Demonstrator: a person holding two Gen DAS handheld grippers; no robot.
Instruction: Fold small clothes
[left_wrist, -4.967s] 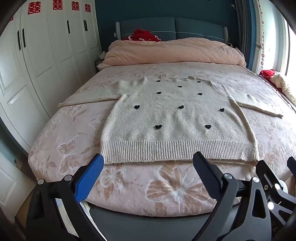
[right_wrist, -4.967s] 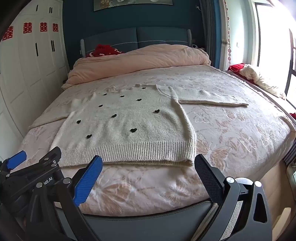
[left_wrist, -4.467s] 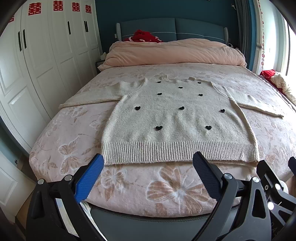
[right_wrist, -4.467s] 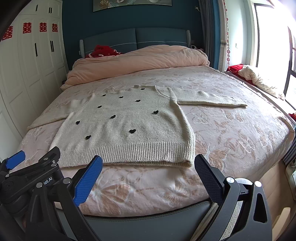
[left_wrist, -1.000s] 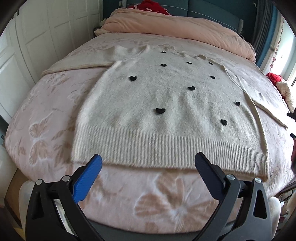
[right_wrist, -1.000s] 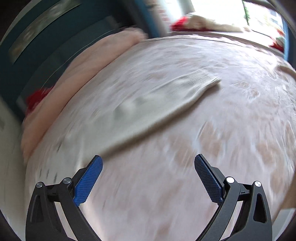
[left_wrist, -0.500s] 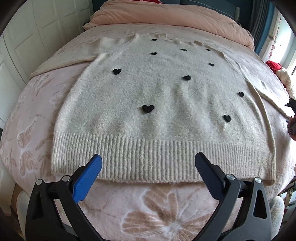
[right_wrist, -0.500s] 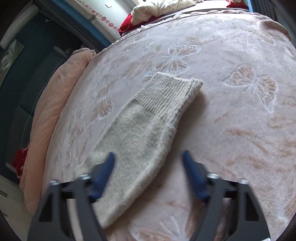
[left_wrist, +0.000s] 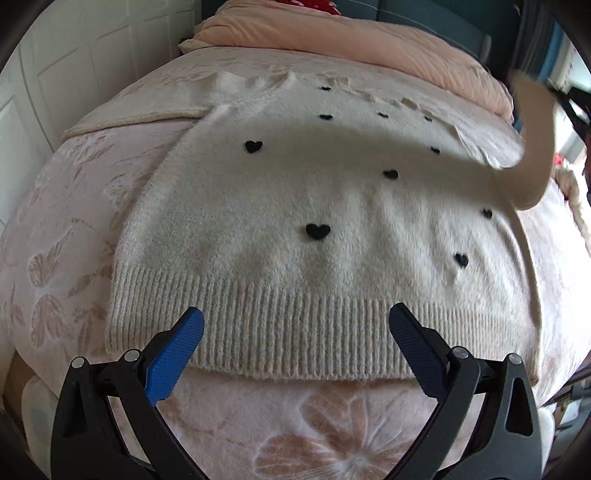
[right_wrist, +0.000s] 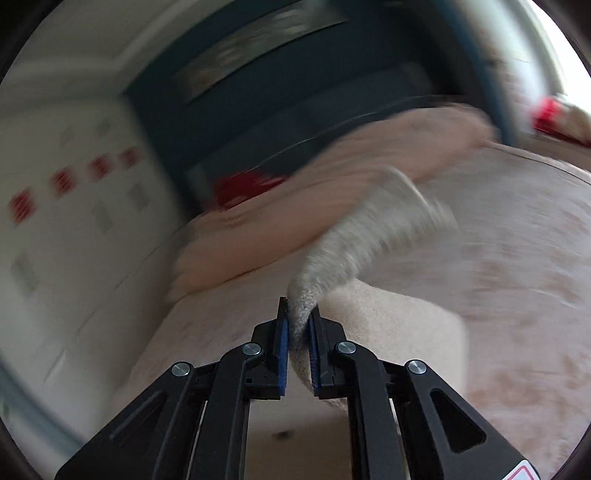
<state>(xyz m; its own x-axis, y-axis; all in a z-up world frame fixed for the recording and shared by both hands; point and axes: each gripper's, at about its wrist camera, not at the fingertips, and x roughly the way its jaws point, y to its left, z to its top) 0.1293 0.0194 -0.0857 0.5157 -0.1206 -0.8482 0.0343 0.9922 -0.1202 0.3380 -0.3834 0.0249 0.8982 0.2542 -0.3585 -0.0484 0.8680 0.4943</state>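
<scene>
Bed (left_wrist: 66, 229): covered by a pink spread with pale butterfly and flower patterns, filling most of the room's middle.
Duvet (left_wrist: 351, 37): a peach one lay bunched along the head end, against a dark teal headboard (left_wrist: 443, 22).
Wardrobe (left_wrist: 74, 66): white panelled doors stood along the left wall (the red marks on them were blurred in the right wrist view).
Sweater (left_wrist: 295, 192): cream knit with small black hearts, spread flat on the bed, ribbed hem nearest the foot end.
Sleeve (right_wrist: 369, 236): lifted off the bed at the sweater's right side, hanging in an arc.
Right gripper (right_wrist: 298, 328): its fingers were closing, pinching the sleeve's knit between the blue pads.
Left gripper (left_wrist: 295, 339): fingers (left_wrist: 173, 354) stood wide apart above the hem, holding nothing.
</scene>
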